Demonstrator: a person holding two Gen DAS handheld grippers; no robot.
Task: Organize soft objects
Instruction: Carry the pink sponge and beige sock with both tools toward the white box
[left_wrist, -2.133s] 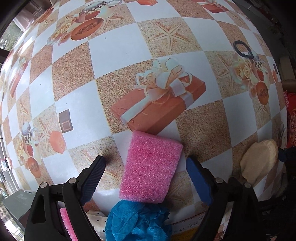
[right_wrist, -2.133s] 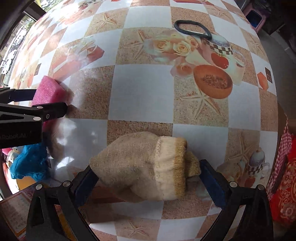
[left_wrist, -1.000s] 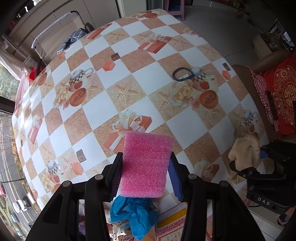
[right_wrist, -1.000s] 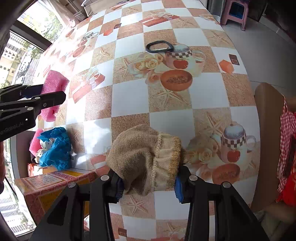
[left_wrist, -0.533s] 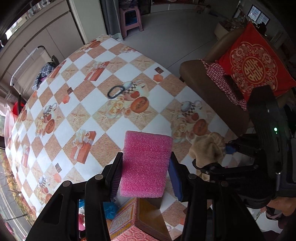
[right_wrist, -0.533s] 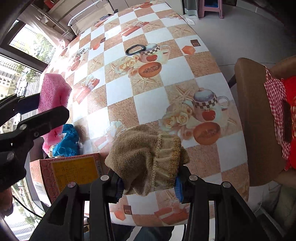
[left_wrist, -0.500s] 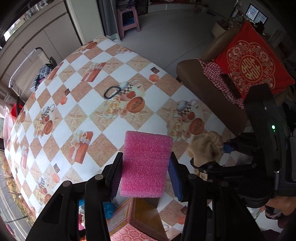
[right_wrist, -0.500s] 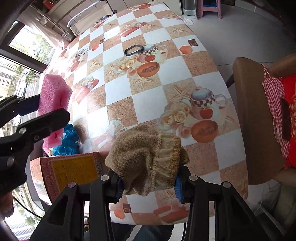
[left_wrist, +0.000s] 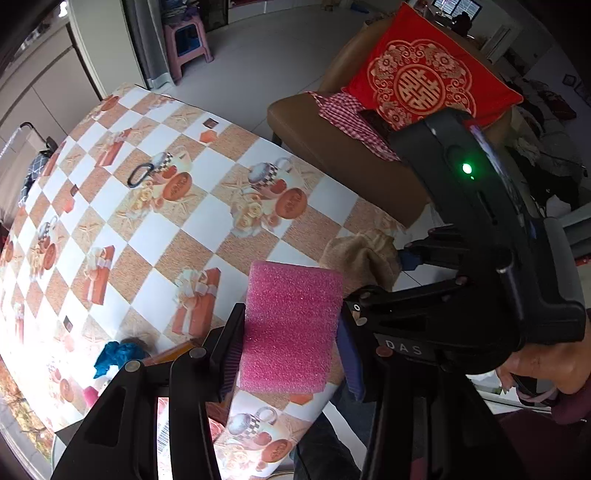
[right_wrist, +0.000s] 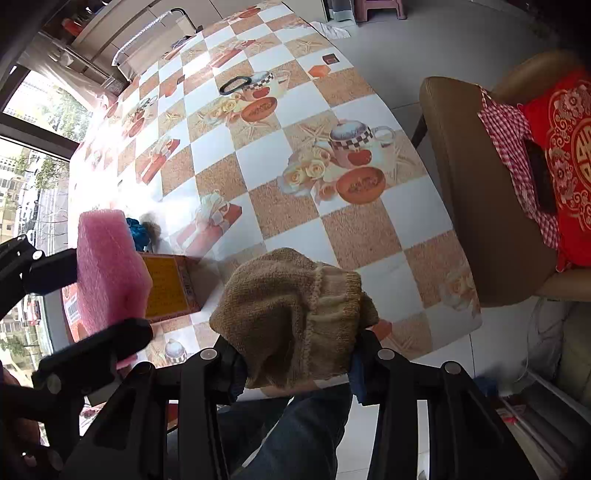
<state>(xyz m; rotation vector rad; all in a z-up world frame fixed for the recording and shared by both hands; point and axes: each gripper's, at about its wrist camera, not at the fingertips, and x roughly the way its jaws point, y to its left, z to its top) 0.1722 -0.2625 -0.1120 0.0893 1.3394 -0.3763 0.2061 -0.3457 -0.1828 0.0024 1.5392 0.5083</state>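
Note:
My left gripper (left_wrist: 290, 354) is shut on a pink foam sponge (left_wrist: 291, 328), held high over the near edge of the table; the same pink sponge (right_wrist: 107, 273) shows at the left of the right wrist view. My right gripper (right_wrist: 295, 363) is shut on a beige knitted sock (right_wrist: 295, 314), also lifted above the table's near edge. In the left wrist view the sock (left_wrist: 360, 254) hangs just right of the sponge, in the right gripper's black frame. A blue crumpled cloth (left_wrist: 116, 356) lies on the table beside a red and yellow box (right_wrist: 166, 288).
The table (right_wrist: 288, 147) wears a checked cloth printed with gifts and teapots. A black ring (right_wrist: 234, 85) lies far back on it. A brown chair (right_wrist: 476, 192) with a red cushion (left_wrist: 428, 81) stands to the right. A person's jeans show below, and a pink stool (left_wrist: 186, 44) stands on the floor.
Both grippers have risen and drawn back from the table with their loads, so the table looks smaller and farther. The left gripper has rolled, and the right gripper now sits close beside it.

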